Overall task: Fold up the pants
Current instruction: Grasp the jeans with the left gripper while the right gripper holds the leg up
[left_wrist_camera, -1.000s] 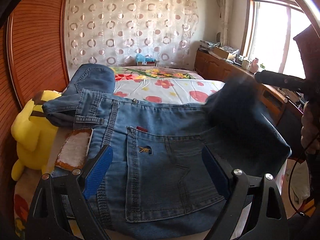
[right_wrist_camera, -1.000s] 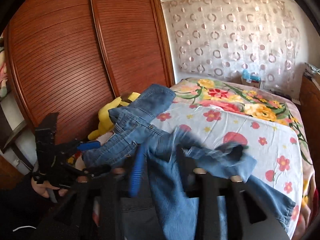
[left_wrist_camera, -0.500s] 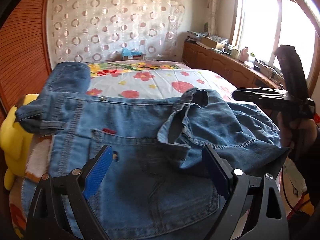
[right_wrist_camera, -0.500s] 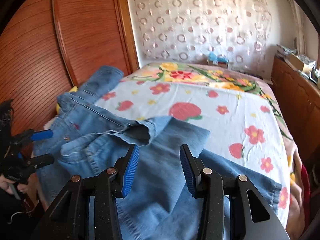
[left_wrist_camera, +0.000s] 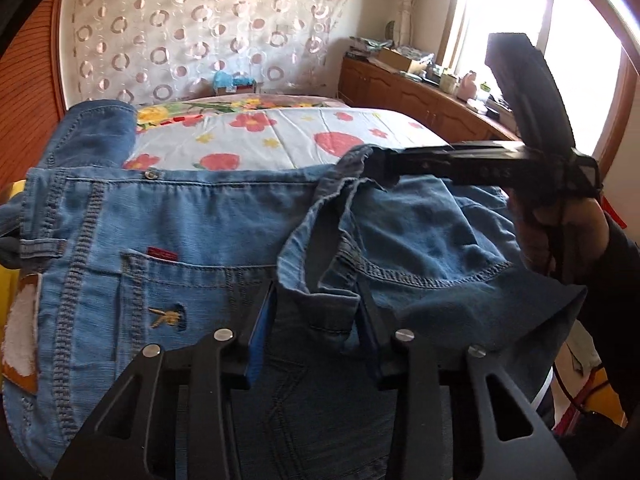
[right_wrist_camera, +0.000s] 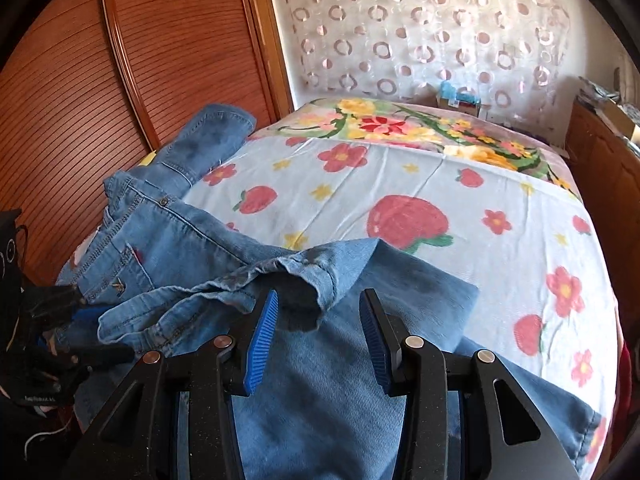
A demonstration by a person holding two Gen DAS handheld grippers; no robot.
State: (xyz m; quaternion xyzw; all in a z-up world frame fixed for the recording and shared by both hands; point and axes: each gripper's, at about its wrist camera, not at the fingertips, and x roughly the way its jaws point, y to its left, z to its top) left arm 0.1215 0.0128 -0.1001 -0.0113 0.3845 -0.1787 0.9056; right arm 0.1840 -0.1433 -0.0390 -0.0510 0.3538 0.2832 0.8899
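— Bedroom, wasn't it? What lay behind the work?

— Yes. A bed (right_wrist_camera: 460, 200) with a strawberry-and-flower sheet, a circle-patterned curtain (right_wrist_camera: 420, 28) at its head, a slatted wooden wardrobe (right_wrist_camera: 120, 80) on one side and a window (left_wrist_camera: 532, 40) above a wooden cabinet (left_wrist_camera: 420, 104) on the other.

— And the pants?

— The blue denim pants (left_wrist_camera: 192, 232) were spread across the near end of the bed, back side up, waistband toward the headboard, a back pocket (left_wrist_camera: 180, 308) with a small red tab showing. One leg lay folded over the seat, its hem (right_wrist_camera: 304, 276) bunched and gaping on top. Another cuff (right_wrist_camera: 212, 136) stuck up near the wardrobe.

— Where was the left gripper?

— The left gripper (left_wrist_camera: 316, 328) sat low over the seat, its blue pads partly apart with a fold of the turned-over leg between them. The pads did not appear pressed shut on it, so I took it as open around the cloth.

— The right one?

— The right gripper (right_wrist_camera: 318, 336) hung just above the folded leg, jaws apart, the gaping hem right before its pads (right_wrist_camera: 262, 340). From the left wrist view its tip (left_wrist_camera: 384, 168) looked to be touching the hem's top edge, but I could not tell for certain.

— Anything else?

— Something yellow (left_wrist_camera: 6, 284) at the left edge, mostly hidden by denim.
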